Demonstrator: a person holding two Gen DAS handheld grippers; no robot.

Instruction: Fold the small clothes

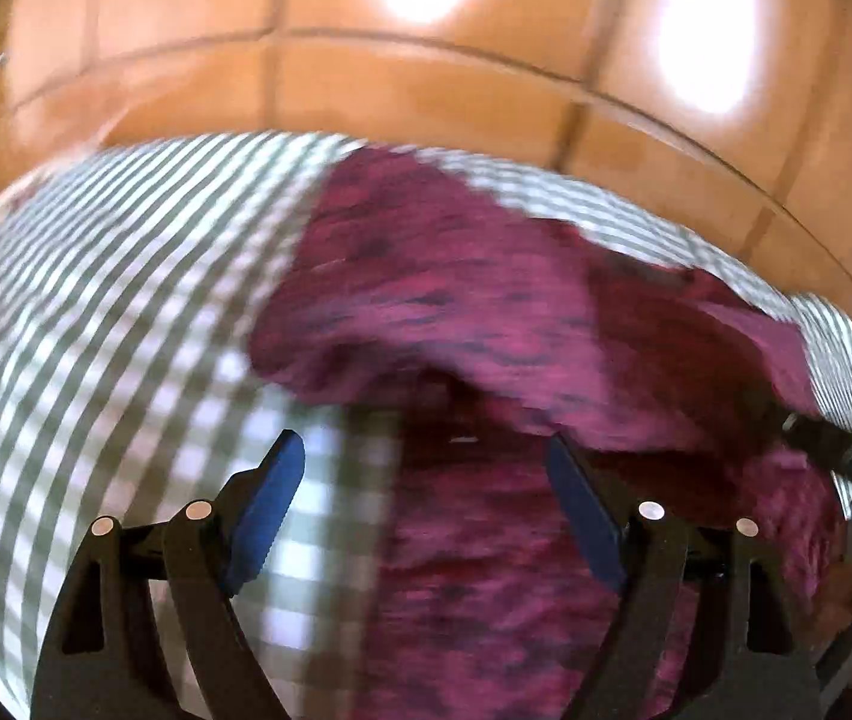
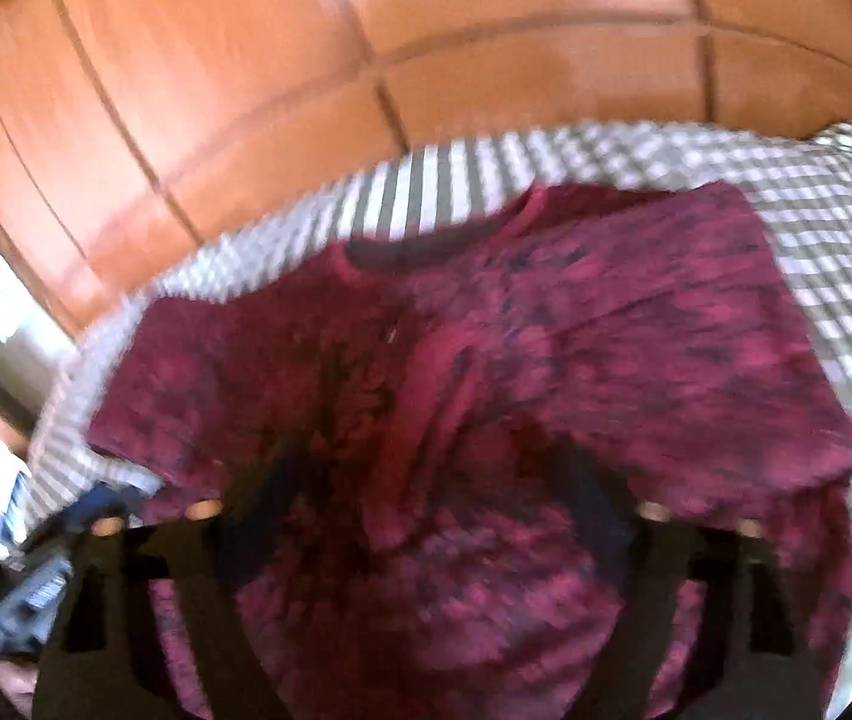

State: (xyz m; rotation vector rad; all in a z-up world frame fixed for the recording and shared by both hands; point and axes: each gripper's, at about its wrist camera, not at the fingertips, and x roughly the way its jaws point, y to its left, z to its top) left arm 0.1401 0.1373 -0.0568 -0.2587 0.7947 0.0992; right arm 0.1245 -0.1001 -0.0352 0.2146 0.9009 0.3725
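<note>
Maroon shirt [image 1: 486,300] lies under right gripper [image 2: 432,480], beside left gripper [image 1: 426,480]

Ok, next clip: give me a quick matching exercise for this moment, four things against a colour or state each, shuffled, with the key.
Things:
1. shirt
2. cloth under the shirt
3. floor
4. left gripper

Colour or state:
A. orange-brown tiles
B. jaws apart, blue pads bare
C. mottled magenta, lying crumpled
D. grey and white checks

Pairs: 1-C, 2-D, 3-A, 4-B
</note>
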